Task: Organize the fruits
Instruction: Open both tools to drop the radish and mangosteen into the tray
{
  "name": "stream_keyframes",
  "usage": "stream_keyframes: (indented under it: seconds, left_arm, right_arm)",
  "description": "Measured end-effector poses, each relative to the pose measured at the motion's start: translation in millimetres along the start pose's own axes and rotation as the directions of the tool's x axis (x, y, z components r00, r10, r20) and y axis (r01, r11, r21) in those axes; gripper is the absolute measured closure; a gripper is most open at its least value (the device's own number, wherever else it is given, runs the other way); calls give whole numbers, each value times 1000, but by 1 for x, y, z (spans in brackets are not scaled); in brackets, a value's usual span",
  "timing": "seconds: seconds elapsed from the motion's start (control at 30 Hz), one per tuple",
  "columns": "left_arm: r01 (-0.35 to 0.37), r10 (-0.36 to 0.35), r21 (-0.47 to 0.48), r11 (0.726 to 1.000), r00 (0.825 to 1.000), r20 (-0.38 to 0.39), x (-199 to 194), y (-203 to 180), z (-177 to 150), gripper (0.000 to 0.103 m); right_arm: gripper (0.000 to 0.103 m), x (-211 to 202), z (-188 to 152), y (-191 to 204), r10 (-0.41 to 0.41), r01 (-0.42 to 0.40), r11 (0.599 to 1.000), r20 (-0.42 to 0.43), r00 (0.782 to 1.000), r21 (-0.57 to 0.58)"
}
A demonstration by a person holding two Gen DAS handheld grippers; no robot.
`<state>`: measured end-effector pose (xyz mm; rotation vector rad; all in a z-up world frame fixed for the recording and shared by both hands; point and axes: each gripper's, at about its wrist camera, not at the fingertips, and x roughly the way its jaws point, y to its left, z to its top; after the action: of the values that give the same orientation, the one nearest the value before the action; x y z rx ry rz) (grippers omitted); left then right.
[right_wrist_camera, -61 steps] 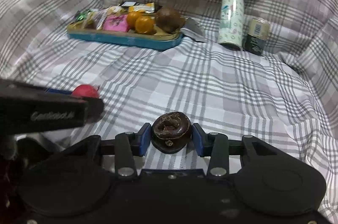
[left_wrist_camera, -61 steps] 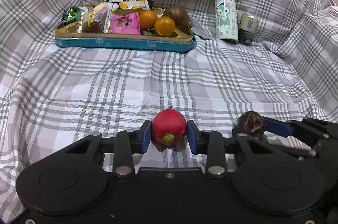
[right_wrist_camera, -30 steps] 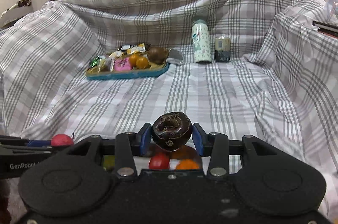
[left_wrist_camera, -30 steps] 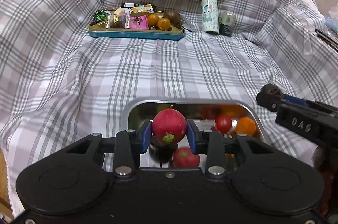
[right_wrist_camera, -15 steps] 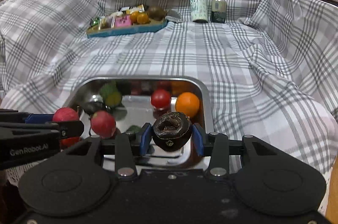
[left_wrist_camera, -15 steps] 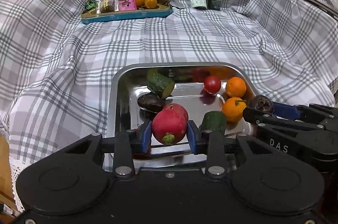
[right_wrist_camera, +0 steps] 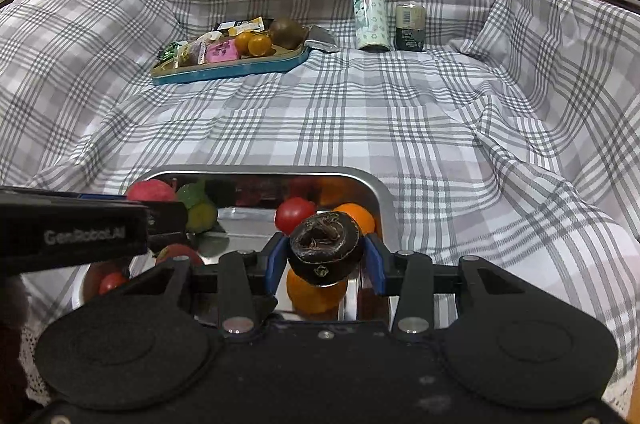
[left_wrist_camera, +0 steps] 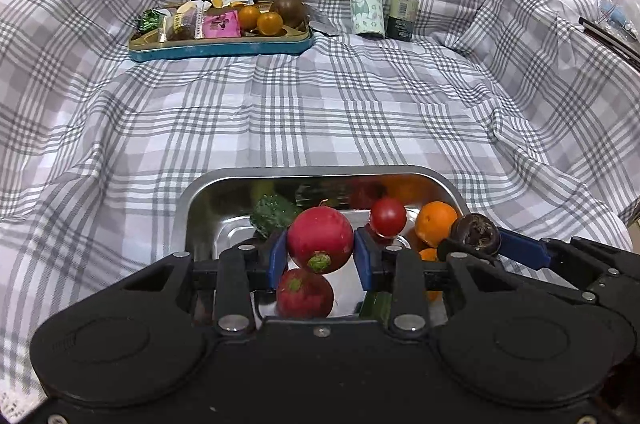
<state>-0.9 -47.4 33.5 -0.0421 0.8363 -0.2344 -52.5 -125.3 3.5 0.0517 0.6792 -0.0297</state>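
Note:
My left gripper (left_wrist_camera: pixel 320 251) is shut on a red round fruit (left_wrist_camera: pixel 320 238) and holds it over the steel tray (left_wrist_camera: pixel 200 200). My right gripper (right_wrist_camera: pixel 326 260) is shut on a dark brown wrinkled fruit (right_wrist_camera: pixel 325 251) over the tray's right part (right_wrist_camera: pixel 384 200); it also shows in the left wrist view (left_wrist_camera: pixel 476 230). In the tray lie a second red fruit (left_wrist_camera: pixel 304 294), a tomato (left_wrist_camera: pixel 388 217), oranges (left_wrist_camera: pixel 435 218) and a green cucumber piece (left_wrist_camera: pixel 272 214).
A blue tray (left_wrist_camera: pixel 220 46) at the back holds snack packets, two small oranges (left_wrist_camera: pixel 264 20) and a brown fruit (left_wrist_camera: pixel 290 9). A patterned bottle (left_wrist_camera: pixel 366 4) and a small can (left_wrist_camera: pixel 402 18) stand to its right. Checked cloth covers everything, rising at the sides.
Both grippers have dropped lower and moved forward over the steel tray, each still holding its fruit. The tray now looks nearer and the view has tilted up toward the back.

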Motion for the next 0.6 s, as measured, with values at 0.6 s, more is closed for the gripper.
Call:
stream_keyframes:
  seconds: [0.6]
  left_arm:
    - [4,-7,-66,998,999,-36,4,8,-4,59]
  right_arm:
    - [59,-3,3,3,51,-51,999,34,998,10]
